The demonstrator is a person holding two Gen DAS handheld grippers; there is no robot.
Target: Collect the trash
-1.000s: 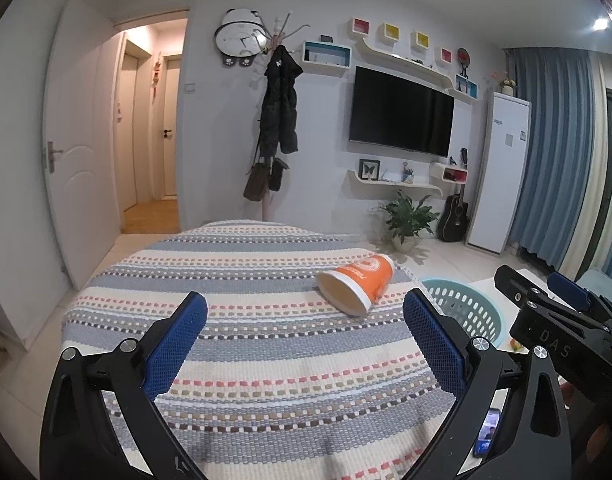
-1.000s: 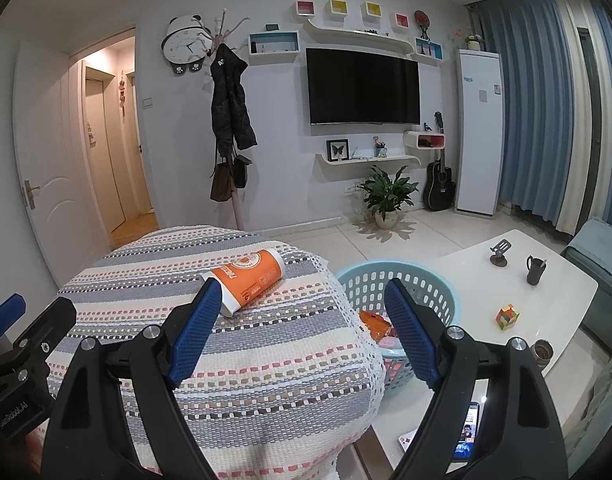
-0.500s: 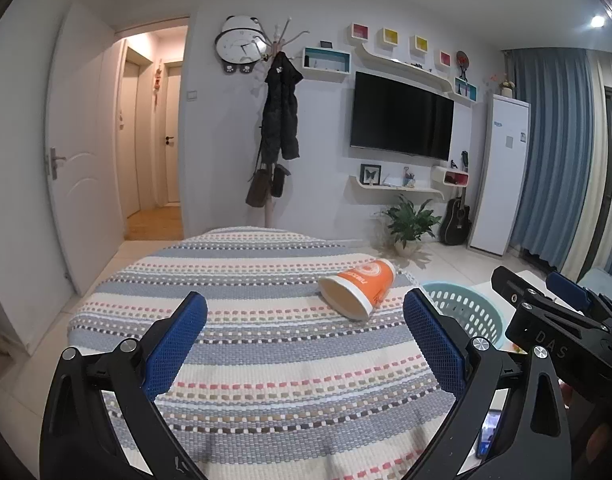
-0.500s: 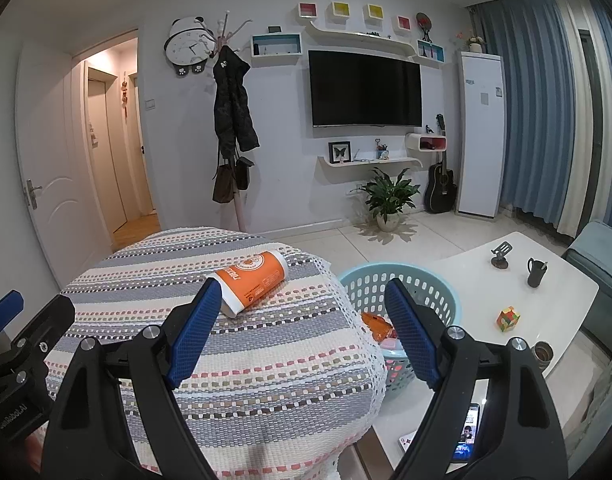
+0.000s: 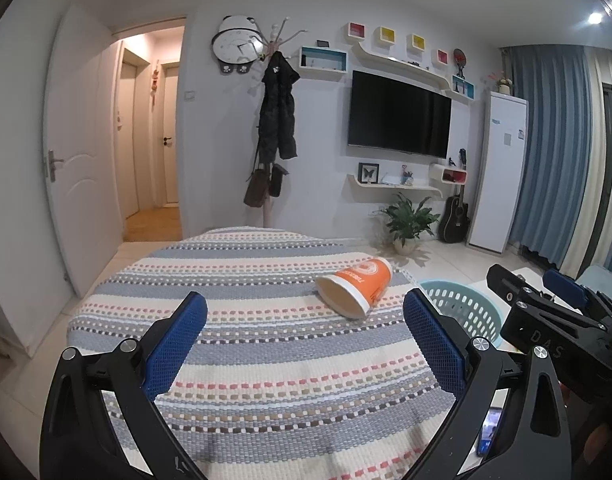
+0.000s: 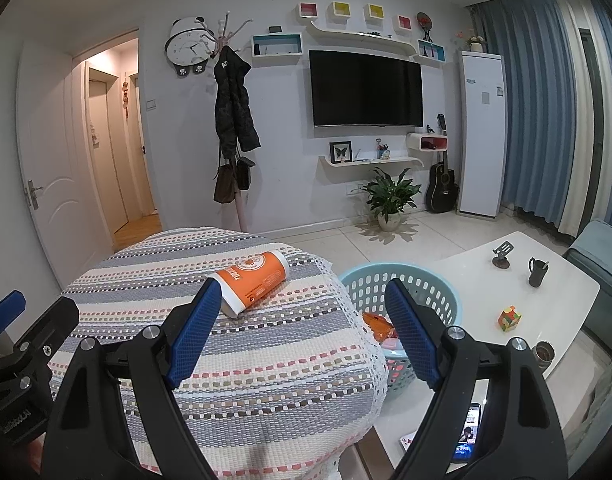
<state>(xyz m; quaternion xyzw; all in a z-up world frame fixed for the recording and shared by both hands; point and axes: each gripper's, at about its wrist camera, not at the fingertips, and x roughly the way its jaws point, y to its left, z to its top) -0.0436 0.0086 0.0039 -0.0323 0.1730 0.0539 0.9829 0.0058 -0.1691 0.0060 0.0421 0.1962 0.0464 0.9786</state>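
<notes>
An orange and white paper cup [image 5: 355,287] lies on its side on the striped tablecloth [image 5: 246,300], its open mouth toward me; it also shows in the right wrist view [image 6: 253,283]. A light blue plastic basket [image 6: 433,288] stands on the floor right of the table with orange wrappers [image 6: 379,326] inside; its rim shows in the left wrist view [image 5: 461,300]. My left gripper [image 5: 304,334] is open and empty above the cloth, short of the cup. My right gripper [image 6: 300,330] is open and empty, near the table's right edge, the cup just beyond its left finger.
A white coffee table [image 6: 517,280] at the right carries a black mug [image 6: 537,271], a phone stand [image 6: 501,254], a colour cube [image 6: 509,318] and a phone [image 6: 467,434]. A potted plant [image 6: 389,200], guitar, coat rack [image 6: 232,128] and TV line the far wall.
Both views have tilted slightly upward, so the cup and table sit a little lower in frame. Both grippers stay open and nothing has been grasped.
</notes>
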